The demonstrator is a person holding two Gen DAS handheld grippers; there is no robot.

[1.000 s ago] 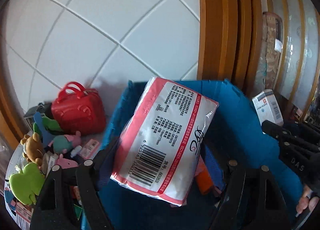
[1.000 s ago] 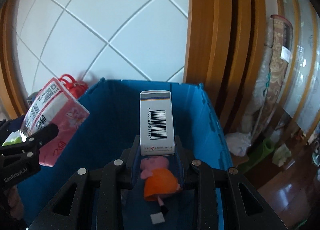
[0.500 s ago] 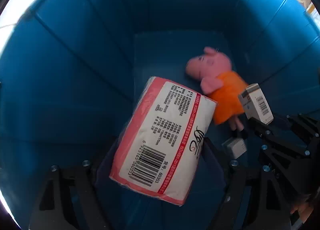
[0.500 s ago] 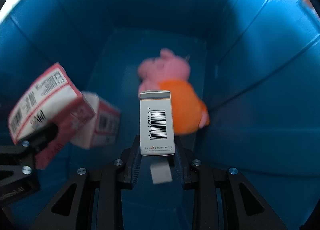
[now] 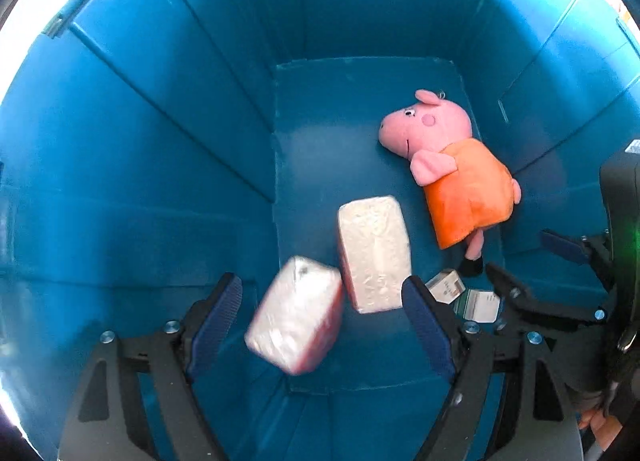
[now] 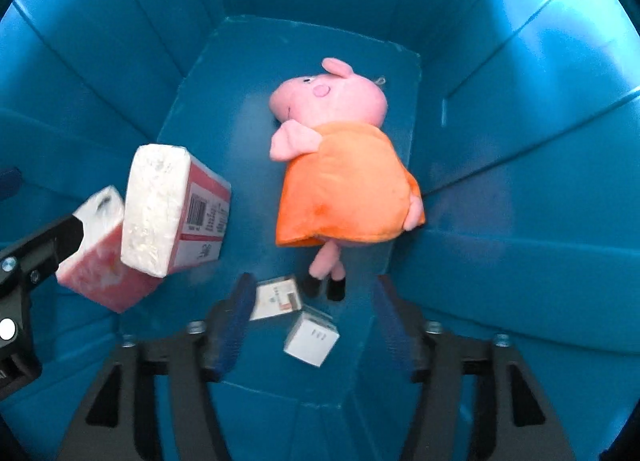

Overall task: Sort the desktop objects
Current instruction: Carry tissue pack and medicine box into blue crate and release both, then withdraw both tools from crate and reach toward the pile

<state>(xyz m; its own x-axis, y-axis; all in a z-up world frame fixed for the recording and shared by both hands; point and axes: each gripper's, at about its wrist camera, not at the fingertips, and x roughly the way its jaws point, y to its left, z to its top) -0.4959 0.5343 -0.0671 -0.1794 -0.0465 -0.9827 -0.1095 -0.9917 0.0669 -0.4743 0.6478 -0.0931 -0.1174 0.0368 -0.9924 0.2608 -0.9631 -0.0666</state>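
Now both my loads are out of the jaws: half a second ago I held them over the blue bin [image 5: 160, 109]. My left gripper [image 5: 320, 309] stands wide, its tissue pack [image 5: 296, 325] blurred, falling beside another tissue pack [image 5: 374, 253]. My right gripper [image 6: 310, 319] is opening, its small box [image 6: 312, 337] loose below, near the pig plush [image 6: 340, 165]. Two more items sorted.

Motion-blurred tissue pack [image 5: 295, 327] mid-air

Left tongs [image 5: 322, 301] point downward, jaws parted wide; right tongs [image 6: 310, 313] point straight down, jaws opening, gripping nothing.
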